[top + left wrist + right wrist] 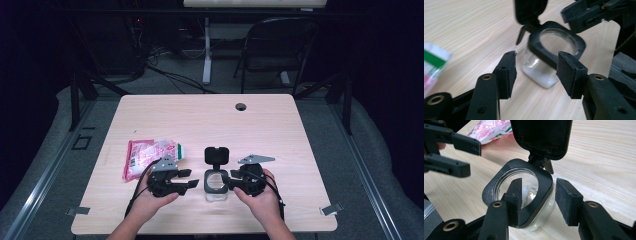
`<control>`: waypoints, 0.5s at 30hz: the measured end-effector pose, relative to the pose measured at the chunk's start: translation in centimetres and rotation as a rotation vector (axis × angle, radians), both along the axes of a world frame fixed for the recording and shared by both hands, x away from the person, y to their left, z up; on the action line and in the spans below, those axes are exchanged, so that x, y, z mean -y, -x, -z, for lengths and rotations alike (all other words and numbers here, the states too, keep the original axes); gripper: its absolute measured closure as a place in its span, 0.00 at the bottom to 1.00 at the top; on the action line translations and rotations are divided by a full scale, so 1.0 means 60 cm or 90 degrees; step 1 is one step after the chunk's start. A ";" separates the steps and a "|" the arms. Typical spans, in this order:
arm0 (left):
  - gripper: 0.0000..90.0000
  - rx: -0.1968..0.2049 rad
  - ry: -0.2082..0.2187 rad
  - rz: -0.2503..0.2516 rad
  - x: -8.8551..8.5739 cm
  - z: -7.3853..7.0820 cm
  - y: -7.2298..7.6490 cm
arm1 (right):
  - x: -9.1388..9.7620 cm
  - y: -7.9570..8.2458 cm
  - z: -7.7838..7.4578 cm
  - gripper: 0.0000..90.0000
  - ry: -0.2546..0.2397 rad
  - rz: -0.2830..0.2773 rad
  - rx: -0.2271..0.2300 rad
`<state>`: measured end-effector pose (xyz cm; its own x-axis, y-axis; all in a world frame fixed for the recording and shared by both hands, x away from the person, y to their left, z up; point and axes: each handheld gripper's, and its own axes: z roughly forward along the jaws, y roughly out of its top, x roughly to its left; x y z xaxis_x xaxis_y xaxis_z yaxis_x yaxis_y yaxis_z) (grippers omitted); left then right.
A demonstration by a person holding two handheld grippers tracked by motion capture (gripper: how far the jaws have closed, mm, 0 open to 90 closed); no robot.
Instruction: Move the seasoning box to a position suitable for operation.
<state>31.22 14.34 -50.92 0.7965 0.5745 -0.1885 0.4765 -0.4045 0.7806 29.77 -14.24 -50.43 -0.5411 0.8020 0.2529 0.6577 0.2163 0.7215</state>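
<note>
both claws sit low over the table (150, 115), jaws apart on each. left claw (536, 70) gapes just short of the clear jar (539, 72), touching nothing. right claw (537, 200) straddles the jar's black rim (544, 185), one pad over the mouth, one outside; contact unclear. jar stands near the front edge, lid (541, 137) flipped up. pink packet (145, 157) lies to its left.

A light wooden table (200, 120) with a round cable hole (241, 106) near its far edge is set on grey carpet (175, 82). A black folding chair (272, 50) is seen in the upper right of the frame, a white desk leg (207, 50) at upper centre. The surroundings are kept dark, with cables (165, 75) laid across the floor.
</note>
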 end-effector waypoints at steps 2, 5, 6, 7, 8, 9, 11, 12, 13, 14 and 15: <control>0.55 0.005 -0.013 -0.015 -0.010 -0.001 -0.005 | 0.000 0.000 0.000 0.63 0.000 0.002 0.000; 0.54 0.004 -0.017 -0.029 -0.023 -0.001 -0.012 | 0.001 0.000 0.000 0.63 0.000 0.001 0.000; 0.54 0.008 -0.020 -0.035 -0.027 -0.001 -0.013 | 0.001 0.000 0.000 0.63 0.000 0.001 0.000; 0.54 0.008 -0.019 -0.042 -0.031 0.000 -0.015 | 0.001 0.000 0.001 0.63 -0.001 0.000 0.000; 0.54 0.007 -0.020 -0.047 -0.035 0.001 -0.018 | 0.001 -0.001 0.001 0.63 -0.002 0.000 0.000; 0.54 0.006 -0.018 -0.052 -0.040 0.002 -0.020 | 0.001 -0.001 0.001 0.63 0.001 -0.002 0.000; 0.53 0.004 -0.011 -0.058 -0.047 0.003 -0.023 | 0.001 -0.001 0.001 0.62 0.000 -0.002 0.001; 0.52 0.005 -0.010 -0.059 -0.050 0.003 -0.024 | 0.001 0.000 0.001 0.62 0.001 -0.002 0.002; 0.52 0.007 -0.009 -0.064 -0.053 0.003 -0.025 | 0.001 -0.001 0.001 0.62 0.002 -0.002 0.003; 0.51 0.015 -0.010 -0.072 -0.056 0.002 -0.025 | 0.001 -0.001 0.001 0.62 0.001 -0.002 0.004; 0.51 0.021 -0.012 -0.077 -0.060 0.001 -0.026 | 0.002 -0.001 0.001 0.62 0.005 -0.003 0.003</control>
<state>32.77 17.92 -50.98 0.7266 0.6700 -0.1522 0.4975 -0.3602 0.7892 29.83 -14.35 -50.49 -0.5467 0.8010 0.2440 0.6531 0.2256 0.7229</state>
